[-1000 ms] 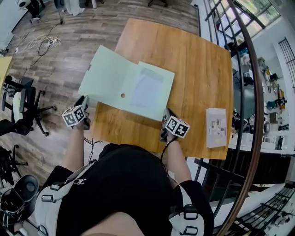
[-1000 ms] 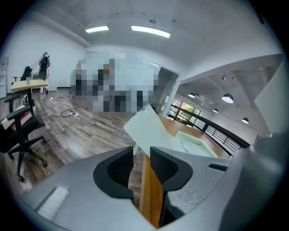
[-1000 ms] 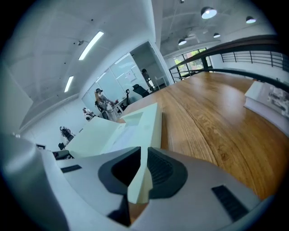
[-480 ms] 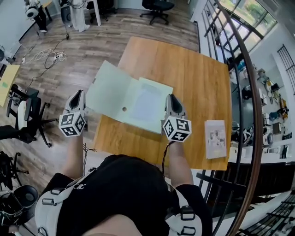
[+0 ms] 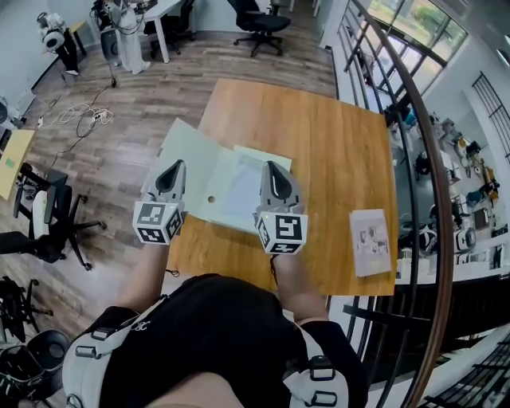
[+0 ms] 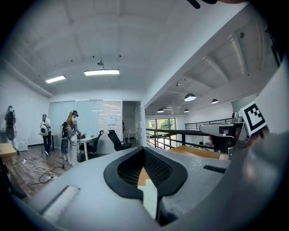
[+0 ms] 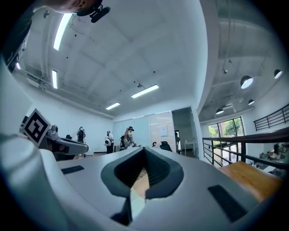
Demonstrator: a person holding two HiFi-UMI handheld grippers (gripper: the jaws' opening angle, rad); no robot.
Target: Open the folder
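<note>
The pale green folder lies open on the wooden table, its left flap hanging past the table's left edge. A white sheet lies in its right half. Both grippers are held up in the air, level, pointing away from the person, side by side above the folder. My left gripper is shut with nothing in it; in the left gripper view its jaws meet and hold nothing. My right gripper looks the same, and in the right gripper view its jaws are together and empty.
A small white booklet lies near the table's front right corner. A dark metal railing runs along the table's right side. Office chairs and desks stand on the wooden floor behind and to the left. Several people stand far off.
Both grippers have risen from beside the table's near edge and come inward, now side by side over the folder. The folder has stayed open where it lay.
</note>
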